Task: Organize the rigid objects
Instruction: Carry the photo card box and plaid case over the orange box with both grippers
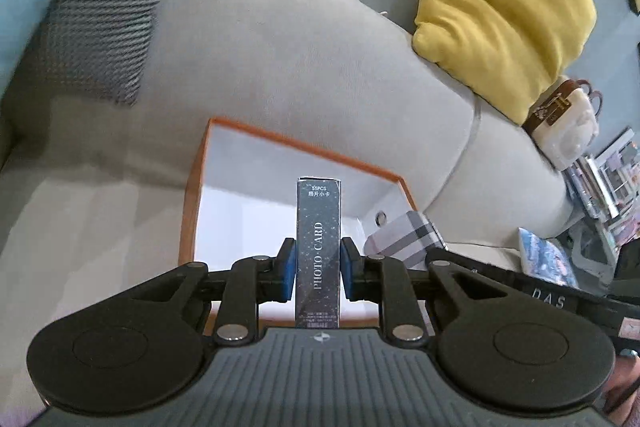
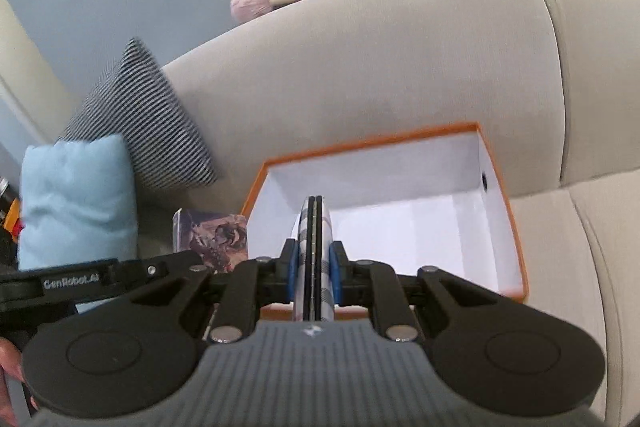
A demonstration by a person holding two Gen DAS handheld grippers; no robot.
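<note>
Both claws loaded above the orange box point(image 2: 516, 227) on the sofa point(image 1: 280, 67).
Left claw point(image 1: 318, 265) clamps a dark rectangular photo-card box point(image 1: 318, 251); right claw point(image 2: 315, 267) grips a slim plaid case point(image 2: 316, 247) edge-on, both over the box's smooth white interior.

surface: grey sofa point(image 2: 400, 75) | on seat: open orange box point(image 2: 516, 227), white inside | cushions: striped point(image 2: 140, 119), light blue point(image 2: 76, 203), yellow point(image 1: 504, 11)
</note>
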